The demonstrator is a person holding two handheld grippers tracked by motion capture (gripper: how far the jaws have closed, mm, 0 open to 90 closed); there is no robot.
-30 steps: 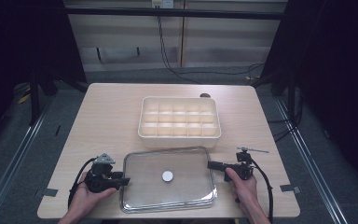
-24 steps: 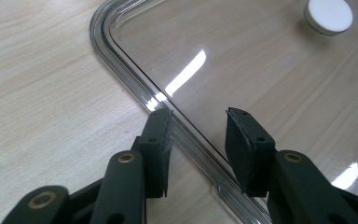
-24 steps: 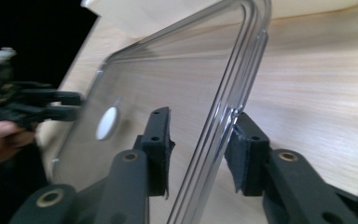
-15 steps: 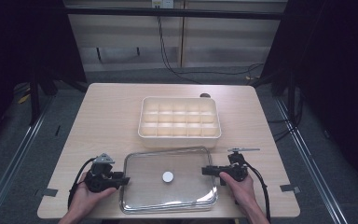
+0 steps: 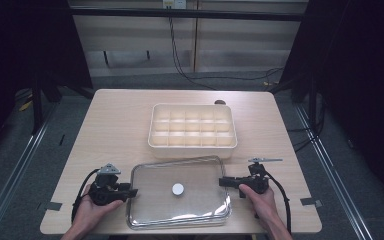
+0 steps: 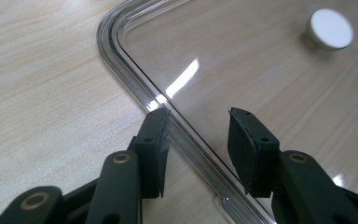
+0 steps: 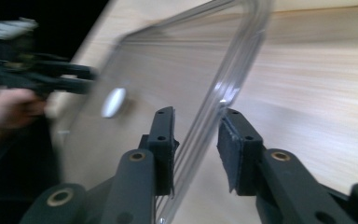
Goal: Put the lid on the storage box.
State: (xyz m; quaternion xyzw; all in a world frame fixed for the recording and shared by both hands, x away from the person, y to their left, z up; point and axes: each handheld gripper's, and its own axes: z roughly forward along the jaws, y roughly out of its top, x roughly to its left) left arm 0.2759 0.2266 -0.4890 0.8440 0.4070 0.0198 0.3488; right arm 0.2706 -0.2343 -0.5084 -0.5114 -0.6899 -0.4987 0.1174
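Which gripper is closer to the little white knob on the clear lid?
Right, but only slightly. The right gripper is at the lid's right edge; the left gripper is at its left edge. The knob sits between them.

A clear plastic lid, rectangular with rounded corners and a stepped rim, lies flat just in front of the cream compartment tray, toward the person, its far edge close to the tray's near wall. A small white round knob sits at the lid's centre. The tray is a shallow open box divided into a grid of small compartments, all bare.
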